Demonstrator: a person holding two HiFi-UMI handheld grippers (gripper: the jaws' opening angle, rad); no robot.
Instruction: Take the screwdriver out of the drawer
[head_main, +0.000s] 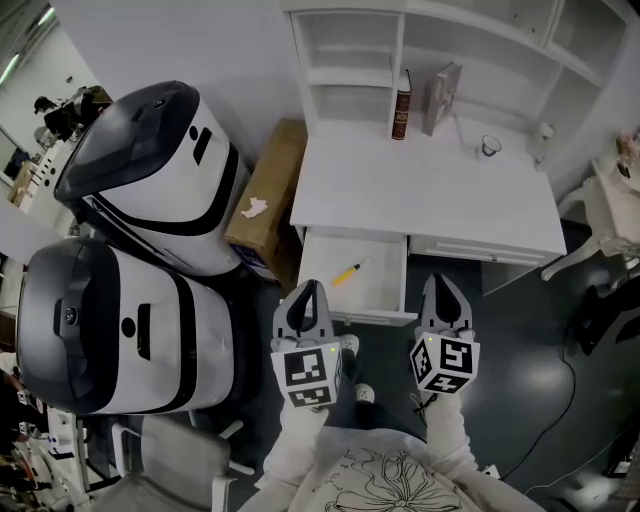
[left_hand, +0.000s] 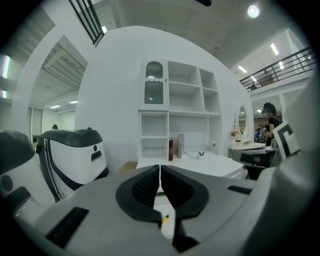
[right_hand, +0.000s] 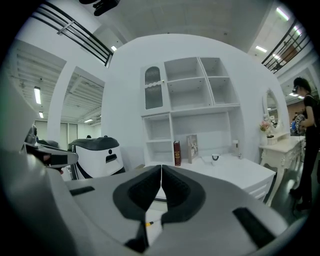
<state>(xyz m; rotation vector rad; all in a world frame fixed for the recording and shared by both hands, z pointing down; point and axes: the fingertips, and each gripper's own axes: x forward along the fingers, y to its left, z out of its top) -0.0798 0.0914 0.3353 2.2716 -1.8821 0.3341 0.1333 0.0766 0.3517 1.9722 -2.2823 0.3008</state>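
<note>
Hovering just in front of the drawer (head_main: 385, 317), both tools are sitting empty: the left hand-held gripper (head_main: 307, 291) is showing its jaws pressed together on nothing, and so is the right hand-held gripper (head_main: 443, 286). The drawer is already standing pulled out from under the counter (head_main: 430, 195), so access looks done. The screwdriver (head_main: 347, 271) is lying flat on the drawer's floor, near its left-front part, untouched. Nothing is gripping it yet. What is remaining, by my reading: opening a pair of jaws, reaching into the drawer, closing on the tool and lifting it clear. Its long axis is running diagonally across the drawer, with the yellow handle sitting toward the drawer's front-left and the thin shaft pointing toward its back-right. The left hand-held gripper is sitting nearer to it.
</note>
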